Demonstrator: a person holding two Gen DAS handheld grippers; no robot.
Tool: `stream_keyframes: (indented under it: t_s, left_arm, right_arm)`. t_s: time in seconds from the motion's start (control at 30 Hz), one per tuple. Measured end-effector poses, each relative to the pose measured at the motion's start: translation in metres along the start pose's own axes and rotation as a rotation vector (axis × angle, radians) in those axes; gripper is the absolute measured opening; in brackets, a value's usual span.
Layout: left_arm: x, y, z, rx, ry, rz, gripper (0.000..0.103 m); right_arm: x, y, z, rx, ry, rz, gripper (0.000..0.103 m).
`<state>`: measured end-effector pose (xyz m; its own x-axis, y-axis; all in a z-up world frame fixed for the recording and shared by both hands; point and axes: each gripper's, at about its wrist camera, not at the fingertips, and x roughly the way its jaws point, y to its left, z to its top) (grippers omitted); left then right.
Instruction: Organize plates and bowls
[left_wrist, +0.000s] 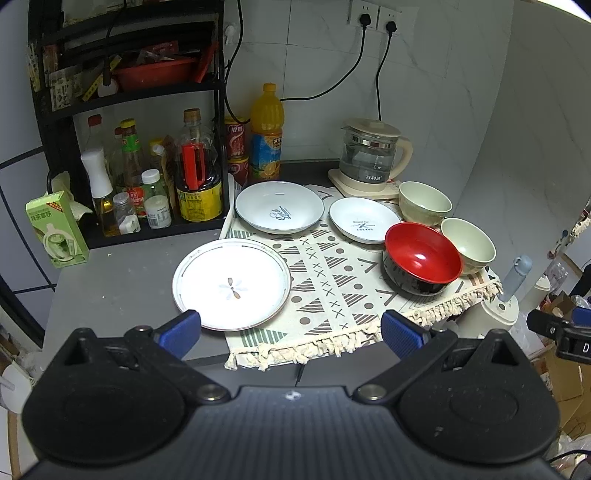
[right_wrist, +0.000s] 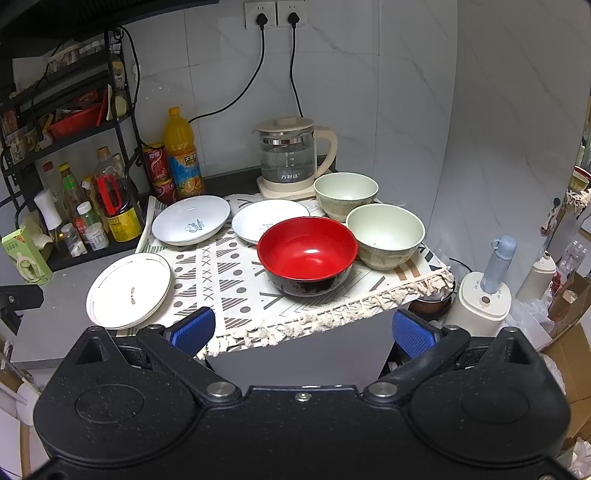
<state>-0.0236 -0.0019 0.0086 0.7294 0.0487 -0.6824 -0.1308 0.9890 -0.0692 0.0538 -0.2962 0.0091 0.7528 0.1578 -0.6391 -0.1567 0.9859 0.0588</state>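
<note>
Left gripper (left_wrist: 291, 332) and right gripper (right_wrist: 303, 330) both spread wide, empty, short of mat (left_wrist: 332, 280). Three plates (left_wrist: 232, 283), red bowl (right_wrist: 307, 251), two pale bowls (right_wrist: 385, 230), apparently all unstacked.

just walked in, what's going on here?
Nothing is picked up yet. The left gripper and right gripper both hover open at the counter's near edge. On the patterned mat sit three plates, a red bowl and two pale green bowls, all unstacked. The flower plate lies half off the mat.
</note>
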Motion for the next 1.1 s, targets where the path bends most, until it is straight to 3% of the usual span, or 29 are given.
stream_keyframes:
  t_s: [0.43, 1.1]
  left_arm:
    - [0.006, -0.012, 0.01, 0.014, 0.02, 0.013, 0.103]
    - [0.063, -0.034, 0.05, -0.002, 0.085, -0.013, 0.103]
  right_arm:
    - [0.007, -0.013, 0.003, 0.013, 0.008, 0.038, 0.103]
    - [0.052, -0.034, 0.026, 0.053, 0.06, 0.033, 0.103]
